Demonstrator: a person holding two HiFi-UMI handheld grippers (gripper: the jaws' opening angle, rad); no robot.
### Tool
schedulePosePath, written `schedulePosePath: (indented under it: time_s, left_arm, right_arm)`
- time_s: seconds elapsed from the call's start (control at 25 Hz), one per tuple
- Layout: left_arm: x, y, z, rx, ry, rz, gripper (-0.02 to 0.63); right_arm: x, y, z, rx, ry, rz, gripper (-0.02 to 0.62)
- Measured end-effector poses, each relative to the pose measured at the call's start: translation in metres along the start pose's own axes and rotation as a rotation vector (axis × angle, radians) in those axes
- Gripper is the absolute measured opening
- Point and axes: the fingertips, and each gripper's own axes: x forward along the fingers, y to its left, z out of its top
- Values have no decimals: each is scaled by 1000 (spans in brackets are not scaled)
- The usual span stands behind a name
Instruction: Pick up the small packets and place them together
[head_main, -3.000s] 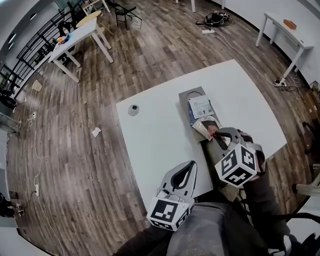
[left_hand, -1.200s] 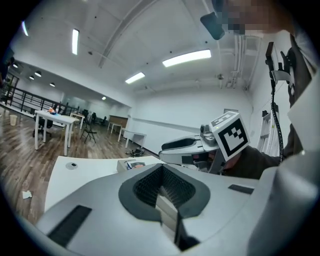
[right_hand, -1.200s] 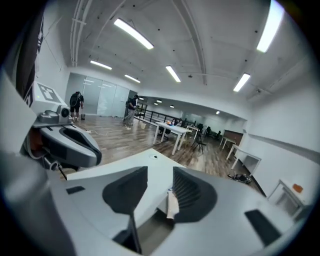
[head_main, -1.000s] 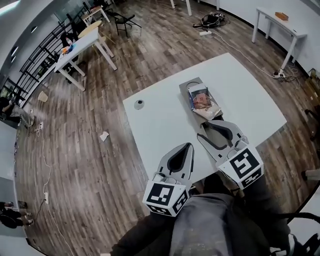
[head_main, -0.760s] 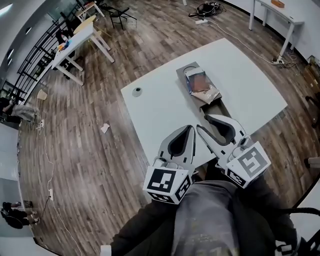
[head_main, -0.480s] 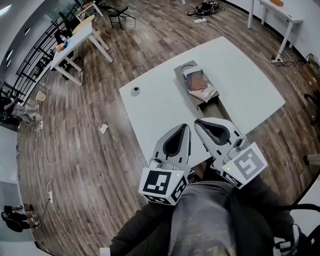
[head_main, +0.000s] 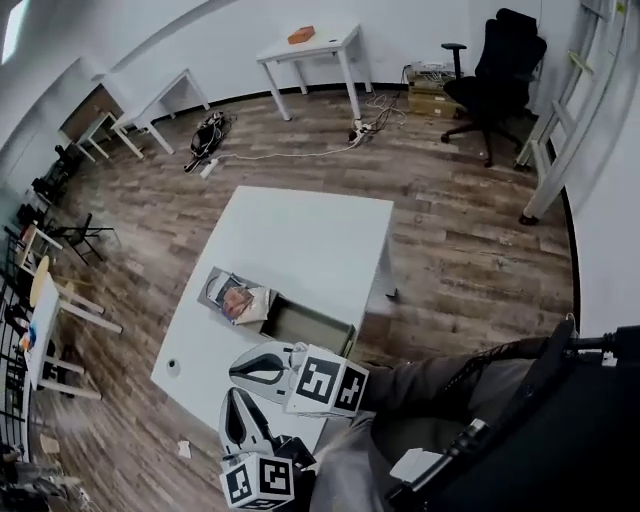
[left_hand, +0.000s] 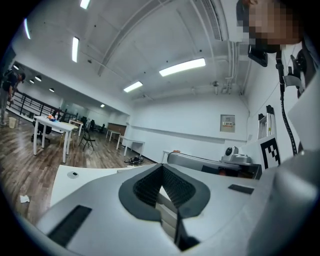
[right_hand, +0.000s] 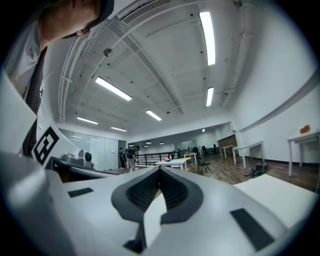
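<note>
Head view: packets (head_main: 238, 300) small in frame, judged light, probably crinkly, slippery; best pinched at edge. Left gripper (head_main: 230, 396), right gripper (head_main: 233, 368) seen closed, empty.

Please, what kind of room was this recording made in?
Probably a large open office or lab workroom: several white tables stand on a wood-look floor, there is a black office chair, and long strip lights run across the ceiling.

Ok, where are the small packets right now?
In the head view the small packets lie left of centre, piled together in the left end of the grey tray that sits on the white table.
</note>
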Motion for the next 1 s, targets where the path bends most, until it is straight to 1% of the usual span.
schedulePosePath:
  time_s: [0.12, 0.28, 0.44, 0.64, 0.84, 1.0]
  left_arm:
    - [-11, -5, 11, -4, -32, -6, 3]
    - [-29, -3, 21, -5, -66, 15, 3]
    - [-24, -6, 31, 40, -97, 16, 3]
    - [-7, 7, 24, 70, -110, 30, 3]
    - [-12, 4, 27, 122, -122, 59, 3]
    - [-13, 8, 26, 132, -123, 81, 3]
  right_arm:
    - [-15, 4, 14, -22, -14, -40, 6]
    - [-22, 21, 22, -35, -17, -36, 6]
    - [-28, 14, 29, -43, -40, -57, 6]
    - [-16, 1, 16, -44, -59, -62, 6]
    - [-16, 6, 10, -48, -40, -50, 6]
    - [-14, 9, 5, -62, -29, -45, 6]
